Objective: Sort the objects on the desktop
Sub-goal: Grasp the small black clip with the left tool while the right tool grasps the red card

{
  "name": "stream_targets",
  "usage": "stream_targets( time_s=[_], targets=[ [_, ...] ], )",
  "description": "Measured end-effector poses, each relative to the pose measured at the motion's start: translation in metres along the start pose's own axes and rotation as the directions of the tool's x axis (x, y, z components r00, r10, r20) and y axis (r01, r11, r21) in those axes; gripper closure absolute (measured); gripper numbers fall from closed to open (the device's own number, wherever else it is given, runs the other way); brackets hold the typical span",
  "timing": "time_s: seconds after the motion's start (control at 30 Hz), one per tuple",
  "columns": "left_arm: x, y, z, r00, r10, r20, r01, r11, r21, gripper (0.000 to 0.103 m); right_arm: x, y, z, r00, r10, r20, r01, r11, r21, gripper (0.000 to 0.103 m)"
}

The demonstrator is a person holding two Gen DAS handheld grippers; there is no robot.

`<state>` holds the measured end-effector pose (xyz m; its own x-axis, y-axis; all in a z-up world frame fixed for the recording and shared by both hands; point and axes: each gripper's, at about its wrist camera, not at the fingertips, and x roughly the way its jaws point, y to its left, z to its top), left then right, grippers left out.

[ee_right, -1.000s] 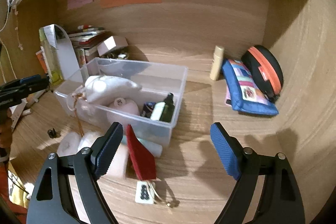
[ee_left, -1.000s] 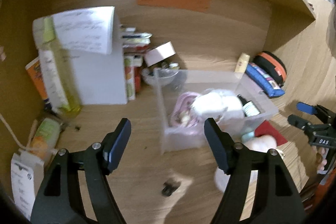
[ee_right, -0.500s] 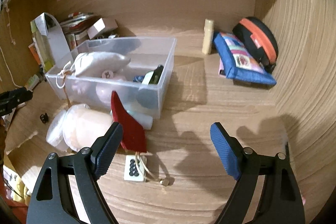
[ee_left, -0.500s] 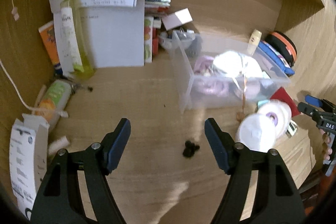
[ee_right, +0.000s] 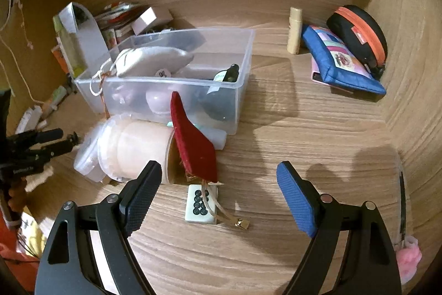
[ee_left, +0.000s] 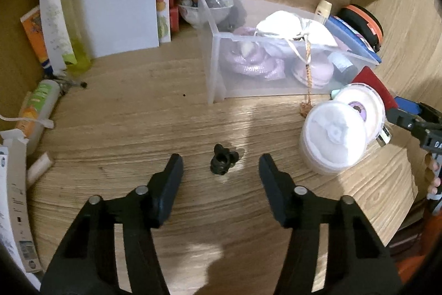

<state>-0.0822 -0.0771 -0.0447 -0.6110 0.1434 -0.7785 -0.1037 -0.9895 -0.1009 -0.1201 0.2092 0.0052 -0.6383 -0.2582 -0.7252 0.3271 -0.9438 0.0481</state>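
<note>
A small black clip-like object (ee_left: pixel 222 162) lies on the wooden desk. My left gripper (ee_left: pixel 221 165) is open and low over the desk, its fingers on either side of the object and not touching it. A clear plastic bin (ee_left: pixel 218 68) (ee_right: pixel 243 90) holds a white pouch (ee_right: pixel 154 60), pink items and a dark bottle (ee_right: pixel 226 75). My right gripper (ee_right: pixel 218 179) is open and empty above a mahjong-tile keychain (ee_right: pixel 200 202) and a red felt piece (ee_right: pixel 193 140). A round lidded tub (ee_left: pixel 333 141) (ee_right: pixel 132 148) lies beside the bin.
A blue pouch (ee_right: pixel 339 62), a black-and-orange case (ee_right: pixel 359 32) and a beige tube (ee_right: pixel 294 31) sit at the back right. Papers (ee_left: pixel 118 7), boxes and a green bottle (ee_left: pixel 66 18) crowd the back left. A tube (ee_left: pixel 36 107) lies by the left wall.
My left gripper has moved down and forward until the black object sits between its fingers. My right gripper has come closer to the keychain and the red piece.
</note>
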Motion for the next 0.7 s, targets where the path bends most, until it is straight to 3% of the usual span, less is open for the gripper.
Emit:
stream_targets(
  time_s=[0.17, 0.27, 0.33, 0.43, 0.53, 0.6, 0.7],
  targets=[
    [0.003, 0.0, 0.001, 1.0, 0.01, -0.011, -0.01, 1.0, -0.005, 0.057, 0.006, -0.004, 0.008, 1.0, -0.001, 0.008, 0.001, 1.0, 0.006, 0.022],
    [0.003, 0.0, 0.0, 1.0, 0.021, -0.003, -0.021, 1.0, -0.001, 0.058, 0.007, -0.006, 0.011, 1.0, 0.009, 0.015, -0.009, 1.0, 0.009, 0.034],
    [0.004, -0.001, 0.0, 1.0, 0.025, 0.003, -0.025, 1.0, 0.001, 0.061, 0.007, -0.006, 0.012, 1.0, 0.003, 0.016, -0.003, 1.0, 0.007, 0.053],
    [0.004, -0.003, 0.0, 1.0, 0.027, 0.006, -0.027, 1.0, 0.002, 0.065, 0.014, -0.006, 0.013, 1.0, 0.006, -0.008, -0.006, 1.0, 0.008, 0.07],
    [0.006, -0.005, 0.001, 0.999, 0.047, 0.011, -0.047, 0.999, 0.005, 0.066, 0.024, -0.006, 0.015, 0.999, 0.023, -0.031, -0.023, 1.0, 0.016, 0.077],
    [0.007, -0.004, 0.001, 0.998, 0.056, 0.013, -0.056, 0.998, 0.005, 0.072, 0.027, -0.004, 0.015, 0.998, 0.051, -0.035, -0.05, 0.999, 0.019, 0.086],
    [0.008, -0.004, 0.002, 0.998, 0.063, 0.017, -0.063, 0.998, 0.007, 0.082, 0.03, 0.001, 0.016, 0.996, 0.084, -0.022, -0.083, 0.996, 0.018, 0.092]
  ],
)
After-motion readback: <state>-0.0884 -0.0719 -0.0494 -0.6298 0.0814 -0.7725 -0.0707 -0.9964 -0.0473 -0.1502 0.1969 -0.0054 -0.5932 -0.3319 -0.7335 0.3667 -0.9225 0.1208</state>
